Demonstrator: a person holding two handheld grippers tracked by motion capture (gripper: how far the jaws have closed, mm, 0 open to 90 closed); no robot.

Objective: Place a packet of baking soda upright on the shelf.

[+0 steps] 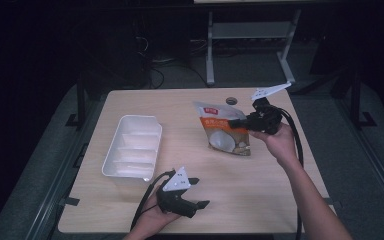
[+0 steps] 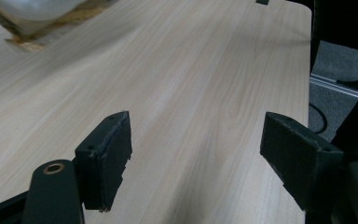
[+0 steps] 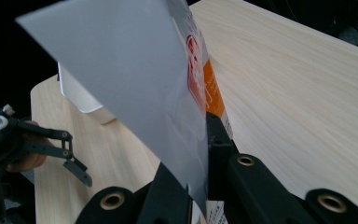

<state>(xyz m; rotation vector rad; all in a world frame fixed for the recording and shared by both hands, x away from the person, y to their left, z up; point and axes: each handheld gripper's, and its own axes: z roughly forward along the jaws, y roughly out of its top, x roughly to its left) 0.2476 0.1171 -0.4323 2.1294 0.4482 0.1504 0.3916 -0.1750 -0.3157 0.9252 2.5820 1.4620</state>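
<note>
Two grippers at work over one bench [image 1: 260, 190]. Right gripper [image 1: 240, 121]: clamped on the near-right edge of a snack pouch [image 1: 222, 129], jaws pinching the flat foil sheet between them, as seen close up in the right gripper view, pouch [image 3: 158, 93] rising edge-on from the closed jaws. Pouch lifted and tilted, its lower end apparently close to or brushing the bench; contact hard to confirm. Left gripper [image 1: 197, 192]: spread wide and empty, held low near the front edge of the bench, well apart from the pouch and just in front of the white tray [image 1: 132, 147]. In the left gripper view, bare wood between the two pads of the left gripper [image 2: 196, 158], a blurred corner of the pouch [image 2: 37, 18] far off at the top left. Tray to the left of the pouch, divided into compartments, nothing visible inside.

Risks, as judgement only: thin hold on a slick edge, so likely slipping or swinging of the pouch under its own weight; possible creasing or tearing at the pinch; possible snagging on the tray rim if carried low toward it.
</note>
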